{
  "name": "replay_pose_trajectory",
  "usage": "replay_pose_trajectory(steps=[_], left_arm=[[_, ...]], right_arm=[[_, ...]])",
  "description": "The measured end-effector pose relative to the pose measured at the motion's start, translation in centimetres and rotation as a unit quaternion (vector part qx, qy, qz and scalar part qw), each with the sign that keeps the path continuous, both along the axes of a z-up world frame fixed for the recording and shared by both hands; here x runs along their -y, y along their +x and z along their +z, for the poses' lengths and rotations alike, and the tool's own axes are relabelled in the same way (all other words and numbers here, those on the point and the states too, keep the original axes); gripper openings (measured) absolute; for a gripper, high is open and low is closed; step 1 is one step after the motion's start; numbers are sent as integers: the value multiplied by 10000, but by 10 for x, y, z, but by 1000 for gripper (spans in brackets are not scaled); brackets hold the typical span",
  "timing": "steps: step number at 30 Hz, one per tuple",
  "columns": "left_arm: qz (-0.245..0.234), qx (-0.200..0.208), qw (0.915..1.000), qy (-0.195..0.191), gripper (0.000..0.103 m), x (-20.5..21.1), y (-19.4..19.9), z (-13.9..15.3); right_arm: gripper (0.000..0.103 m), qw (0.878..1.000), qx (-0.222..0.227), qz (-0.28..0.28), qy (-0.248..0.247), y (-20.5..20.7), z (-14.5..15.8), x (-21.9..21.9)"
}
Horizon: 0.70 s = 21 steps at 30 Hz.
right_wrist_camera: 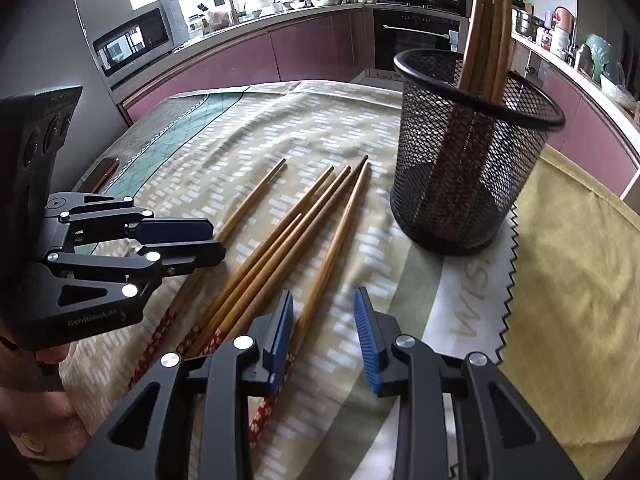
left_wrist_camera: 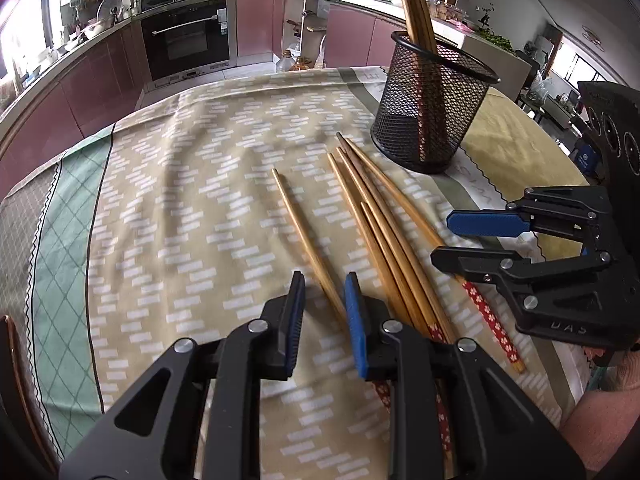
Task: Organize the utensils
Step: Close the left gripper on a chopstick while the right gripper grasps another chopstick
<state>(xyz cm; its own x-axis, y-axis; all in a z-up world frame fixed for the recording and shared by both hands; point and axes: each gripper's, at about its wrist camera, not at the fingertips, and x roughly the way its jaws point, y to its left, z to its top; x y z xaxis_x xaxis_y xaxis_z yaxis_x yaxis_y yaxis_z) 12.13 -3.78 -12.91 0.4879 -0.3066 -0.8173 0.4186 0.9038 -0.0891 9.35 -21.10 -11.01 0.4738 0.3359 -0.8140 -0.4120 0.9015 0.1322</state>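
Several wooden chopsticks (left_wrist_camera: 384,224) with red flowered ends lie on the patterned tablecloth; they also show in the right wrist view (right_wrist_camera: 280,240). One chopstick (left_wrist_camera: 308,240) lies apart to the left. A black mesh holder (left_wrist_camera: 432,108) stands behind them with several chopsticks upright in it; it also shows in the right wrist view (right_wrist_camera: 468,152). My left gripper (left_wrist_camera: 324,292) is open, its fingers on either side of the lone chopstick's near end. My right gripper (right_wrist_camera: 324,304) is open and empty over the rightmost chopstick (right_wrist_camera: 336,240). Each gripper shows in the other's view (left_wrist_camera: 444,236) (right_wrist_camera: 216,240).
The tablecloth (left_wrist_camera: 180,208) covers the table, with a yellow cloth (right_wrist_camera: 568,280) under it at the right. Kitchen cabinets, an oven (left_wrist_camera: 188,40) and a microwave (right_wrist_camera: 136,40) stand behind. A dark flat object (right_wrist_camera: 106,172) lies at the table's far left edge.
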Motion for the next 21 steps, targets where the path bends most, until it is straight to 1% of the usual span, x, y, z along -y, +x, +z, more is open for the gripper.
replay_pose_trajectory(steps=[4,5,7,8,9,15,17,21], left_arm=[[10,22,10000,34,22,4,7,0],[19,29,10000,30,20,5,8,0],[57,45,10000,52,19,7,10,0],[105,77,9999,100,14,8,11,0],[131,95,9998,109,13,9,12,0],[347,78,9993,-93,8,5,11,2],[395,75,9990,-183,7,2,10,4],[325,154,9987,-349,7,2,2,12]], right_arm=[[27,10000,36,1,-80,8,0,-5],[25,10000,42,-11,-71,10,0,-5],[18,10000,45,-71,-6,14,-1,-2],[16,9999,27,-98,36,15,-1,-1],[11,9999,7,-142,90,16,-1,2],[7,9983,-110,-296,483,17,0,16],[6,9978,-84,-342,565,15,2,20],[6,9969,-38,-262,735,11,10,23]])
